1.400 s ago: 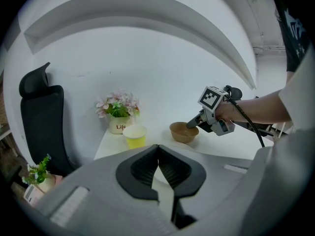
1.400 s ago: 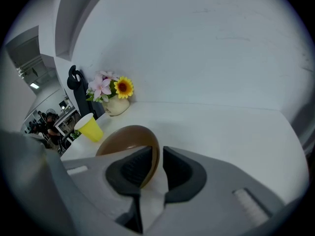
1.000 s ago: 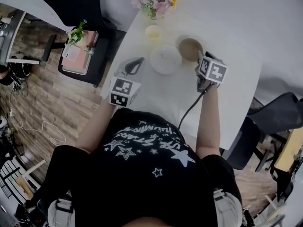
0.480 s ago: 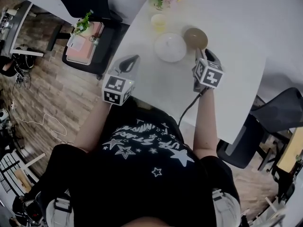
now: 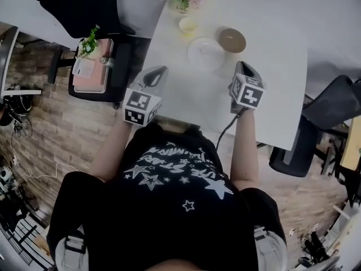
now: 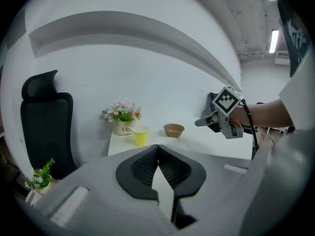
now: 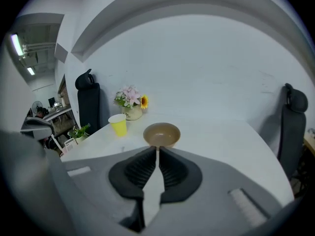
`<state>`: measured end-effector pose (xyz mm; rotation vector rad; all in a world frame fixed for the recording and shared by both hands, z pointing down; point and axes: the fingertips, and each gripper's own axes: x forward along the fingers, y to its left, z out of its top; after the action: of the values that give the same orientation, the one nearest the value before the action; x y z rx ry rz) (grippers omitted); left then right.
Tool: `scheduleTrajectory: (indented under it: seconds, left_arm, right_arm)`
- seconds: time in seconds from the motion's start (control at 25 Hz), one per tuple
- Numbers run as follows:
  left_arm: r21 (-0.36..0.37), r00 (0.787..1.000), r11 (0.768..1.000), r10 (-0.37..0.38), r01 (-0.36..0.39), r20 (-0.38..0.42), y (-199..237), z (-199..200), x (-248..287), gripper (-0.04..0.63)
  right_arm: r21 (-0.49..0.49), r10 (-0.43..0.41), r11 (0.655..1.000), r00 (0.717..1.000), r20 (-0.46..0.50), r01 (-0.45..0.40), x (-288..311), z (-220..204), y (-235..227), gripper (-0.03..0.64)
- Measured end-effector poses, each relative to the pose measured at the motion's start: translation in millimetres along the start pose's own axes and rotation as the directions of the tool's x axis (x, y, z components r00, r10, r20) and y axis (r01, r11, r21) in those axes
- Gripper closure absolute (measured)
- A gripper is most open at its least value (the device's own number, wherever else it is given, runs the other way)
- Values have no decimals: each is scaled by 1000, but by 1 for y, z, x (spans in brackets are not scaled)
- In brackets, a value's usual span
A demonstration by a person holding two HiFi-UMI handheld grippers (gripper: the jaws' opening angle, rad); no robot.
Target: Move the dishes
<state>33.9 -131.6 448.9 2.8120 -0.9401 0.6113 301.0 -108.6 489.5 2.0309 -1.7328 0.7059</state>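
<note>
My left gripper, right gripper: fingers pressed together, holding nothing. Bowl, plate, cup sit on worktop; progress unclear.

- The left gripper is held at the near left edge of the table, jaws pointing across it. In its own view the jaw tips meet with nothing between them.
- The right gripper hangs over the table's near side, level with the left one and well apart from it. Its jaws are likewise pressed together and empty.
- The bare left forearm and right forearm both reach forward from the torso towards the table.
</note>
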Motion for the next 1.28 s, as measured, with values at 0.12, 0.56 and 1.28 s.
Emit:
scheduleTrajectory:
  seconds: [0.12, 0.56, 1.28]
  left_arm:
    - [14, 999, 999, -46, 46, 13, 16, -2, -9, 584]
    - [74, 969, 968, -243, 239, 53, 50, -11, -43, 584]
    - [115, 905, 903, -422, 415, 46, 18, -25, -91, 584]
  right_arm:
    - [8, -58, 998, 998, 12, 58, -13, 2, 16, 612]
    - [37, -196, 980, 980, 43, 194, -61, -7, 89, 612]
    - [141, -315, 942, 947, 60, 304, -165, -75, 154, 612]
